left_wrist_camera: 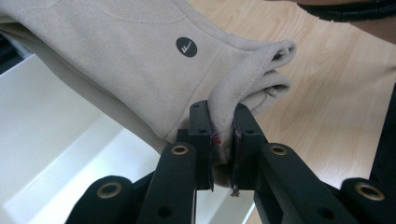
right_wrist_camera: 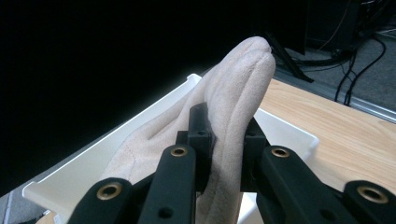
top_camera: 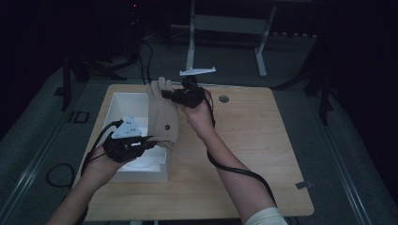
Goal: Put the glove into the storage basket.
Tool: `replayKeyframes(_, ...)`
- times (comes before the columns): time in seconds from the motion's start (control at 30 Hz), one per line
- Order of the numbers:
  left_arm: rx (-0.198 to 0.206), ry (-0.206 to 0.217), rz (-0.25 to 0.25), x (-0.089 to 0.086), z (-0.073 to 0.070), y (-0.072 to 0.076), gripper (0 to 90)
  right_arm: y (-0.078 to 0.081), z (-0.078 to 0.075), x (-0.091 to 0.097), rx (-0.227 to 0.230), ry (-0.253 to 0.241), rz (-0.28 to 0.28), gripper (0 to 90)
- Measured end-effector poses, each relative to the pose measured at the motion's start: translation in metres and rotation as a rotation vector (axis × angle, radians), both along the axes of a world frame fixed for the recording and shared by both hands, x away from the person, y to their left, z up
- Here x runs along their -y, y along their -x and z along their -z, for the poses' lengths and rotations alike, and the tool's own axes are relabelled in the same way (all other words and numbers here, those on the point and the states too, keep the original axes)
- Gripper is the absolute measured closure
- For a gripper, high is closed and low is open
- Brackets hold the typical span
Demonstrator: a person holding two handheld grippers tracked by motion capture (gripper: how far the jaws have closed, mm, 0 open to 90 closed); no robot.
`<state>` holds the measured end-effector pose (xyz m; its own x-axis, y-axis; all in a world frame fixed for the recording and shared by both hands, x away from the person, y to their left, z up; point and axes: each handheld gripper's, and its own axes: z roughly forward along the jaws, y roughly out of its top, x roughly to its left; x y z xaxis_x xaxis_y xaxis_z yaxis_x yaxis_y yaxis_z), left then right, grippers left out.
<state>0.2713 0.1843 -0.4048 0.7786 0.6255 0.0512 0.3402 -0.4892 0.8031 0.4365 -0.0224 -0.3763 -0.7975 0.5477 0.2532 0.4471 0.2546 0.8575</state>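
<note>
Glove (top_camera: 162,115): beige suede, round black logo patch.

glove (top_camera: 162,115): beige, round black logo dot | box (top_camera: 123,104): white | tabletop (top_camera: 253,140): light wood grain | claws: black

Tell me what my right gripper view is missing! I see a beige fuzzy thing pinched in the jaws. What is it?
Observer: A beige glove, held up over the white box; the high view shows its fingers.
Operator: Is only one gripper holding it?
Observer: No. The left gripper is shut on its cuff end; the right gripper is shut on the finger end.
Operator: Any picture on the glove?
Observer: A small round black tag with a white mark, seen in the left gripper view.
</note>
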Motion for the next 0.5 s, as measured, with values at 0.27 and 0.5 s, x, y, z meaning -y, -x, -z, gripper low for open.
replayKeyframes(0.27, -0.013, -0.011, -0.054, -0.026, 0.01, 0.003, 82.0, -0.001, 0.007, -0.033, -0.022, -0.002, -0.025, 80.6)
replayKeyframes(0.5, -0.02, -0.01, -0.091, -0.044, 0.018, 0.008, 82.0, 0.0, 0.011, -0.053, -0.025, 0.021, -0.045, 80.5)
